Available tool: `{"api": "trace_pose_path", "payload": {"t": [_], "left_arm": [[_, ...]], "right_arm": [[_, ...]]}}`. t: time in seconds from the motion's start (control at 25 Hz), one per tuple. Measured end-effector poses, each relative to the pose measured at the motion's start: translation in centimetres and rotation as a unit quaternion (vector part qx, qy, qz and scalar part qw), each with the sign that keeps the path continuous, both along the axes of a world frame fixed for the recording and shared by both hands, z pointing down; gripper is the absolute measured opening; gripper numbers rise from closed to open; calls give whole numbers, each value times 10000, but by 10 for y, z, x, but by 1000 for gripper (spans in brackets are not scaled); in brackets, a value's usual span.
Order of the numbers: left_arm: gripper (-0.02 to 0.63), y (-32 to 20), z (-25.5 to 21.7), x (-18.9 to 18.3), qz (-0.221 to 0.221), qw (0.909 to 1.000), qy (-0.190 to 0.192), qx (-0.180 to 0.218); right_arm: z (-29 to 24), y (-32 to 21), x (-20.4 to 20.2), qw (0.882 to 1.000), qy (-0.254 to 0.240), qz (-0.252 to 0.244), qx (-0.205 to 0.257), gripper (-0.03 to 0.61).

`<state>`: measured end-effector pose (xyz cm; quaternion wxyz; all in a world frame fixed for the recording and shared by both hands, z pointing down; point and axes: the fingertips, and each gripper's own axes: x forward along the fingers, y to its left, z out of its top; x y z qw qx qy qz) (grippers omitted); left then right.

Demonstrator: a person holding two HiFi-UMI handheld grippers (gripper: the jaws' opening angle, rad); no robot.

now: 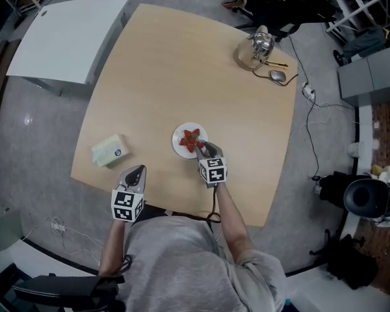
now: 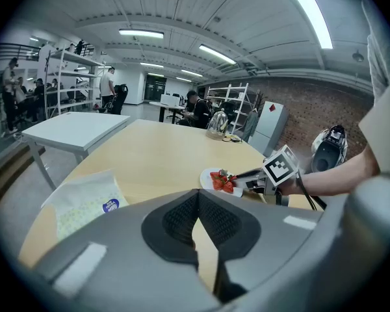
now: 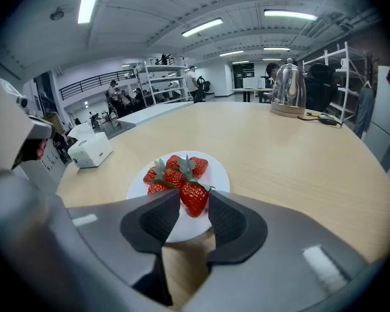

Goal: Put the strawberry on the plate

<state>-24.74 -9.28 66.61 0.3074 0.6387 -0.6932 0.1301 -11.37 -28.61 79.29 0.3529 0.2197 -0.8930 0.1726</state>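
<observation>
Fingers [image 3: 153,221] of the right gripper [image 3: 194,194] pinch a strawberry [image 3: 194,201], unclear overhead; left gripper [image 2: 198,197] closed.

- Our left gripper [image 1: 136,171] sits close in front of our body, tilted downward, its jaws closed together with nothing between them
- Our right gripper [image 1: 204,147] reaches further forward and points steeply down, its jaws parted and pressing either side of a strawberry [image 3: 194,199]
- Our right forearm [image 1: 231,213] is bare and stretched forward; our left arm [image 1: 114,239] is tucked near our torso
</observation>
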Motion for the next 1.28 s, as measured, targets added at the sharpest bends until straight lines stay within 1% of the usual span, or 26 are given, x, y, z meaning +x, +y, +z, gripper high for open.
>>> {"api": "trace_pose_path", "payload": {"t": [0.16, 0.44, 0.8, 1.08, 1.28], "left_arm": [[20, 3, -1, -1, -12, 10000, -5, 8], [20, 5, -6, -1, -14, 10000, -35, 52], [20, 3, -12, 5, 111, 9998, -85, 134], [20, -9, -20, 19, 450, 9986, -111, 265], [20, -23, -26, 31, 774, 9962, -130, 376]], "right_arm": [[0, 1, 2, 9999, -33, 86, -54, 146], [-5, 2, 1, 9996, -173, 131, -154, 184], [-24, 2, 5, 9992, -340, 195, -3, 198], [-54, 6, 21, 9970, -622, 445, 150, 193], [-83, 3, 40, 9923, -865, 765, 449, 175]]}}
